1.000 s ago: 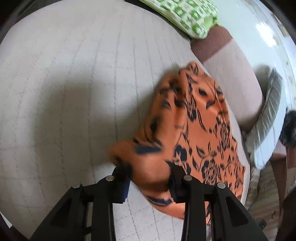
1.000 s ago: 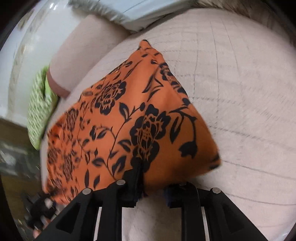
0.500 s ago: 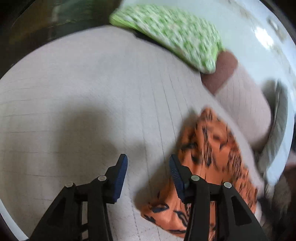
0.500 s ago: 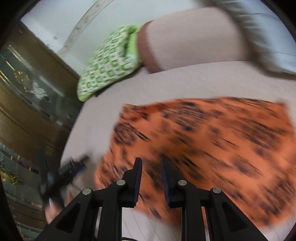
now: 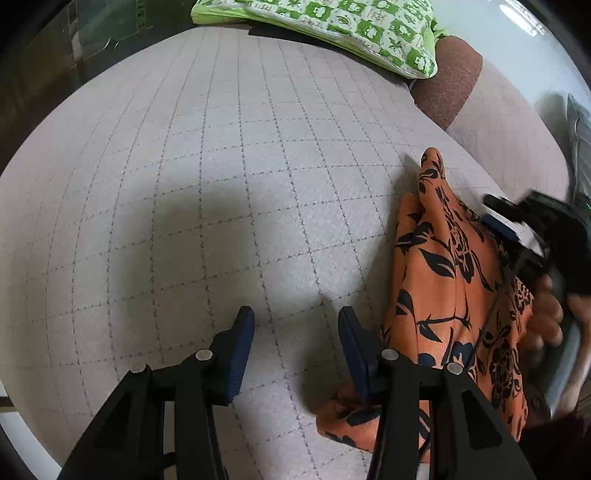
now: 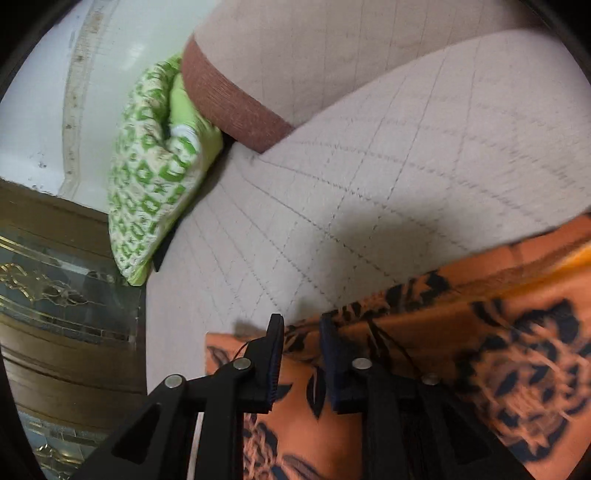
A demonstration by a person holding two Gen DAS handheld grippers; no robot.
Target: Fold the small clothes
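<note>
The left claw stands apart over bare sofa seat, holding nothing. Just to its right lies the orange cloth with black flowers, bunched into folds. The right claw hangs over it, jaws narrowly apart, empty. Only the left view shows the right hand. Beyond sits a green cushion.

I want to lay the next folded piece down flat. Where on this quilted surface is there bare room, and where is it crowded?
Bare room: the wide quilted surface between the green patterned pillow at the far edge and the orange floral garment. Crowded: the side where the garment lies bunched, with the right hand-held gripper over it, next to the brown-ended bolster.
</note>
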